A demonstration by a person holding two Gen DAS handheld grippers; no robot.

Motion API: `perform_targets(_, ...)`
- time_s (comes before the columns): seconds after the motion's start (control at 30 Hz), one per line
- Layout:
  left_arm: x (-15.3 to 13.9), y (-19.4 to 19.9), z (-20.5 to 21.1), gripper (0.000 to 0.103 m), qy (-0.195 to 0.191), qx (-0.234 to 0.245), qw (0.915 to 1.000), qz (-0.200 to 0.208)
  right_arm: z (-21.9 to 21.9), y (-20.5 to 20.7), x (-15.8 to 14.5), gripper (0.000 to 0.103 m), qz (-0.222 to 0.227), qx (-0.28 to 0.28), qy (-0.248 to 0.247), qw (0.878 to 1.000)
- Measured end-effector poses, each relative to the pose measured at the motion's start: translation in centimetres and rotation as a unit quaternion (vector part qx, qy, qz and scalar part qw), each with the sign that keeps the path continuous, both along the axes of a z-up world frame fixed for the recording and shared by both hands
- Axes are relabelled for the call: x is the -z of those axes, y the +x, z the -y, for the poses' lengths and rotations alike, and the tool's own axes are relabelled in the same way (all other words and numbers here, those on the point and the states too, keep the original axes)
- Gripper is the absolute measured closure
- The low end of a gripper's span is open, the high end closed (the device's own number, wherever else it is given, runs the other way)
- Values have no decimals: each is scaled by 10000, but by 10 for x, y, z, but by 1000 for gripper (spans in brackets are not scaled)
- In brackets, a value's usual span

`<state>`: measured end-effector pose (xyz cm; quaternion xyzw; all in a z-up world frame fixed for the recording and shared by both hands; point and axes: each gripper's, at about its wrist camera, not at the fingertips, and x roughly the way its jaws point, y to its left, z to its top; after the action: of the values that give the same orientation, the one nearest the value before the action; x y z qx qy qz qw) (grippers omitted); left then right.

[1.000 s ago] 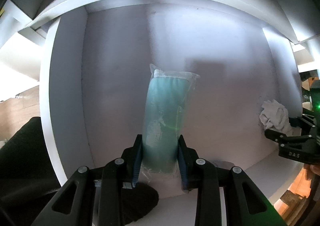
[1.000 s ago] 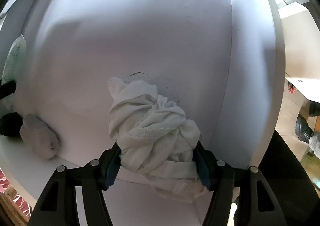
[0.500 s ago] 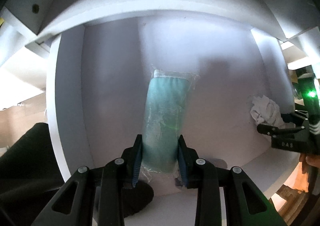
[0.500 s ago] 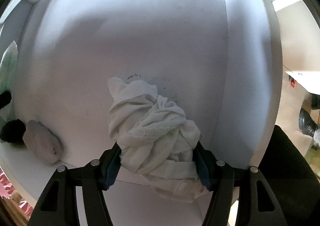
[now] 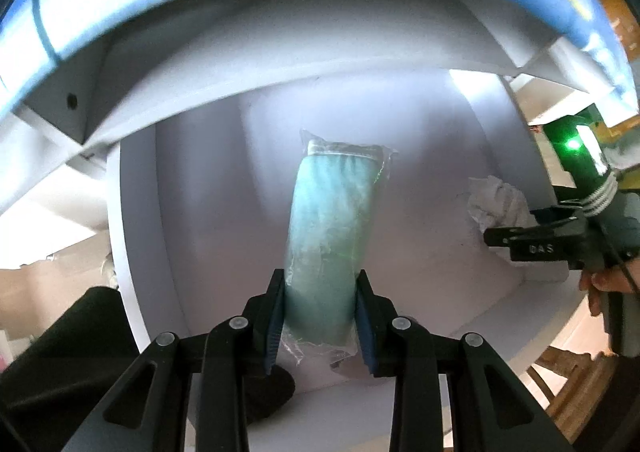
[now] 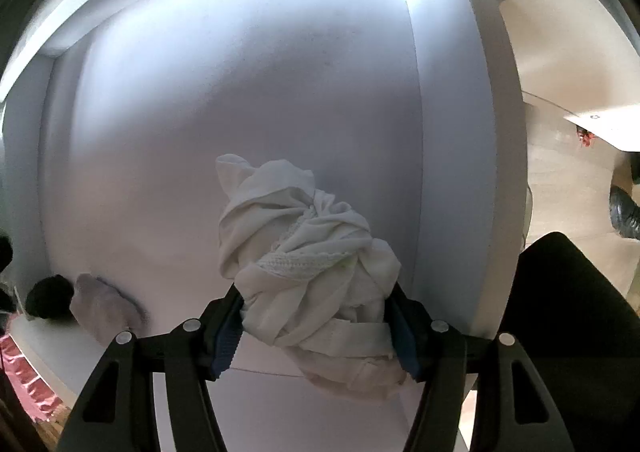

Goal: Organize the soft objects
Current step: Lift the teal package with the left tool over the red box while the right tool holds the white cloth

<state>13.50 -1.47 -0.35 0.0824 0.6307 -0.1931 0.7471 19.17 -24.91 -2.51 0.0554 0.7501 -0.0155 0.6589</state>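
My left gripper (image 5: 319, 318) is shut on a teal rolled cloth in a clear plastic bag (image 5: 330, 228), held upright in front of a white shelf compartment (image 5: 208, 188). My right gripper (image 6: 316, 326) is shut on a crumpled white garment (image 6: 304, 264), held inside the same compartment near its right wall (image 6: 452, 132). The white garment (image 5: 496, 204) and the right gripper (image 5: 532, 240) also show at the right of the left wrist view.
On the shelf floor (image 6: 280, 404) at the left lie a grey rolled cloth (image 6: 102, 306) and a black soft item (image 6: 50, 296). The black item (image 5: 268, 392) also shows under the left gripper. A shelf board (image 5: 280, 32) runs overhead.
Both grippers have drawn back from the compartment with their loads. More of the upper shelf board shows in the left wrist view, and the back wall looks farther away.
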Motion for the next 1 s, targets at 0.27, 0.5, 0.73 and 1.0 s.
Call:
perform_targets(0.27,-24,-13,9,71,60,488,9985,253,7,1,2,39,-18,117,75,9999)
perform_targets(0.5,-62,-26,23,71,-124,841,9951,498,13,-1,7,39,-34,160,138,9998)
perform_targets(0.73,-103,-40,31,71,-439,1067,9901,800,17,0,6,39,-50,161,135,9998)
perform_targets(1.0,-162,-42,33,71,-946,1109,9829,1123,17,0,9,39,-60,151,139,9998)
